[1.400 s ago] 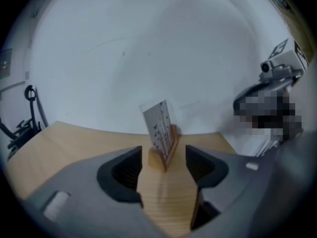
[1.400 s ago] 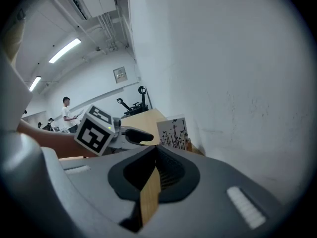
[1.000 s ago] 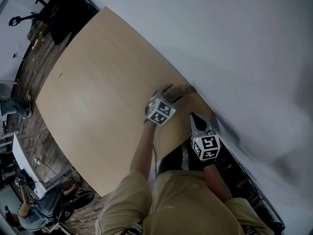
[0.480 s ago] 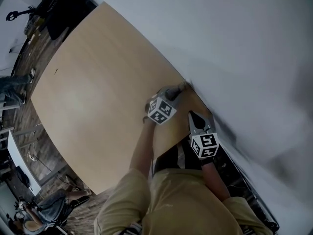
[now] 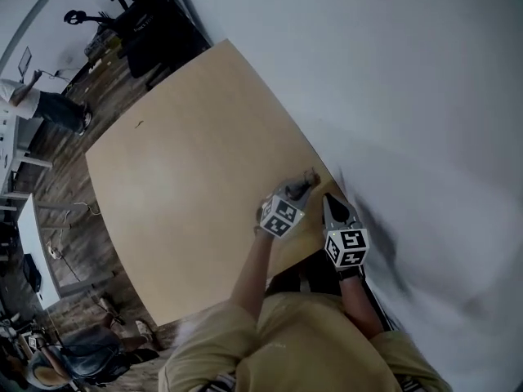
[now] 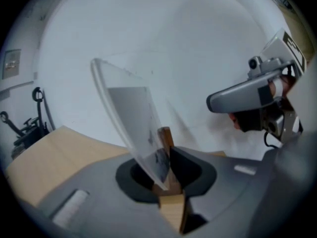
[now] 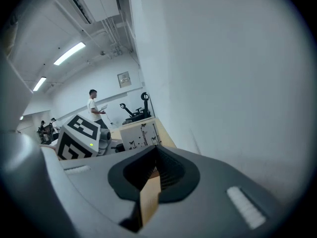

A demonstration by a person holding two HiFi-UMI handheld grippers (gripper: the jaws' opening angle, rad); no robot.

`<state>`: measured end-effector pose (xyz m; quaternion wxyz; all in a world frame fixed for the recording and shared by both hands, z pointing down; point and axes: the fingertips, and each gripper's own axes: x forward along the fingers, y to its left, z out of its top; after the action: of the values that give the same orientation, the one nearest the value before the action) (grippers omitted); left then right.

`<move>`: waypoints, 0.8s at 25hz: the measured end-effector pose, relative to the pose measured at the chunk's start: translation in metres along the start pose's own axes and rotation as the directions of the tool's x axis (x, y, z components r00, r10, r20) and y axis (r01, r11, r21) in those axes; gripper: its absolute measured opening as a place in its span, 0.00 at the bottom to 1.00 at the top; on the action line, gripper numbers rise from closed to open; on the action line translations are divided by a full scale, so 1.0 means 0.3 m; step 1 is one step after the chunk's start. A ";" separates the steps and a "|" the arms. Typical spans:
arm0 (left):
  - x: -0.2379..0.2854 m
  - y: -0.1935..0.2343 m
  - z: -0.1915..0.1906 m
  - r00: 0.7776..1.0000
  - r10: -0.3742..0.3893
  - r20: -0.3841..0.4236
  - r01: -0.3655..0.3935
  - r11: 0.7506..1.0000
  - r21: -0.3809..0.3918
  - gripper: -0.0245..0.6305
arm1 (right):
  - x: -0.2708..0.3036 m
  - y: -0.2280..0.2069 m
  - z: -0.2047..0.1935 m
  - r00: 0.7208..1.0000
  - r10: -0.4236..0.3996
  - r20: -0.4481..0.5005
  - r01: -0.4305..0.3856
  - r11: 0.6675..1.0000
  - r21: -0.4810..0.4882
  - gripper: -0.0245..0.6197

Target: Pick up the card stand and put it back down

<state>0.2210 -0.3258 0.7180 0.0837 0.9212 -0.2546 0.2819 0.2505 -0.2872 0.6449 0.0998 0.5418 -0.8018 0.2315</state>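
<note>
The card stand is a slim wooden base (image 6: pixel 173 209) with a clear sheet (image 6: pixel 129 118) standing in it, tilted to the left. My left gripper (image 6: pixel 168 175) is shut on one end of the wood; its jaws have just been closing on it. At the other end, the right gripper (image 7: pixel 153 175) is shut on the wooden base (image 7: pixel 148 202), and the printed card (image 7: pixel 140 135) shows beyond its jaws. In the head view the left gripper (image 5: pixel 306 182) and the right gripper (image 5: pixel 329 200) meet at the stand, near the table's right corner by the wall.
The light wooden table (image 5: pixel 188 194) runs along a white wall (image 5: pixel 392 96). Beyond its far edge stand dark chairs and equipment (image 5: pixel 155 23), and a person (image 5: pixel 41 104) is at the left. The wearer's body fills the bottom of the head view.
The left jaws, open around the stand a second ago, have shut on it. Both grippers have since risen together with the stand between them.
</note>
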 end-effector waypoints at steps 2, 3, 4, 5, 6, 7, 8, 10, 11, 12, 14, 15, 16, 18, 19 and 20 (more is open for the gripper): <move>-0.089 0.017 0.061 0.998 0.057 0.028 -0.057 0.998 -0.024 0.14 | -0.015 0.044 0.075 0.999 0.031 0.035 -0.030 0.999 -0.029 0.05; -0.133 0.031 0.088 0.996 0.085 0.040 -0.083 0.996 -0.037 0.14 | -0.015 0.068 0.109 0.998 0.048 0.049 -0.046 0.998 -0.043 0.05; -0.175 0.052 0.114 0.992 0.113 0.050 -0.110 0.993 -0.049 0.14 | -0.009 0.094 0.144 0.996 0.066 0.061 -0.063 0.996 -0.057 0.05; -0.217 0.078 0.139 0.988 0.143 0.057 -0.139 0.988 -0.060 0.14 | 0.002 0.121 0.181 0.994 0.085 0.072 -0.080 0.994 -0.071 0.05; -0.260 0.104 0.162 0.983 0.174 0.061 -0.170 0.983 -0.070 0.14 | 0.012 0.149 0.218 0.991 0.105 0.083 -0.098 0.992 -0.085 0.05; -0.303 0.124 0.183 0.976 0.207 0.062 -0.201 0.976 -0.084 0.14 | 0.015 0.176 0.253 0.988 0.125 0.094 -0.116 0.988 -0.098 0.05; -0.346 0.140 0.202 0.969 0.240 0.062 -0.234 0.967 -0.100 0.14 | 0.013 0.202 0.286 0.984 0.145 0.106 -0.134 0.985 -0.111 0.05; -0.430 0.157 0.232 0.951 0.303 0.068 -0.292 0.947 -0.134 0.14 | -0.002 0.255 0.339 0.975 0.187 0.122 -0.170 0.975 -0.143 0.05; -0.470 0.161 0.243 0.941 0.331 0.073 -0.318 0.936 -0.148 0.14 | -0.010 0.281 0.360 0.970 0.208 0.128 -0.187 0.970 -0.158 0.05; -0.510 0.164 0.253 0.930 0.358 0.080 -0.343 0.925 -0.162 0.14 | -0.017 0.306 0.378 0.965 0.228 0.133 -0.204 0.964 -0.170 0.05; -0.590 0.168 0.271 0.906 0.413 0.096 -0.391 0.901 -0.188 0.14 | -0.027 0.354 0.408 0.953 0.267 0.143 -0.238 0.952 -0.190 0.05; -0.631 0.170 0.278 0.891 0.442 0.106 -0.416 0.887 -0.201 0.14 | -0.030 0.376 0.419 0.947 0.286 0.147 -0.255 0.947 -0.197 0.05; -0.672 0.172 0.286 0.875 0.470 0.117 -0.441 0.872 -0.213 0.14 | -0.031 0.397 0.429 0.940 0.304 0.151 -0.272 0.941 -0.202 0.05; -0.751 0.177 0.302 0.838 0.528 0.140 -0.490 0.839 -0.234 0.14 | -0.031 0.439 0.449 0.927 0.341 0.157 -0.305 0.928 -0.213 0.05; -0.789 0.178 0.308 0.817 0.556 0.150 -0.515 0.822 -0.243 0.14 | -0.031 0.460 0.457 0.920 0.358 0.159 -0.321 0.921 -0.219 0.05; -0.824 0.179 0.312 0.796 0.583 0.160 -0.539 0.804 -0.250 0.14 | -0.031 0.480 0.464 0.913 0.375 0.160 -0.336 0.914 -0.227 0.05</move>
<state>0.0620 -0.2952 0.5020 0.0543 0.8172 -0.5510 0.1604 0.1350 -0.3022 0.4818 0.0272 0.3943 -0.9119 0.1107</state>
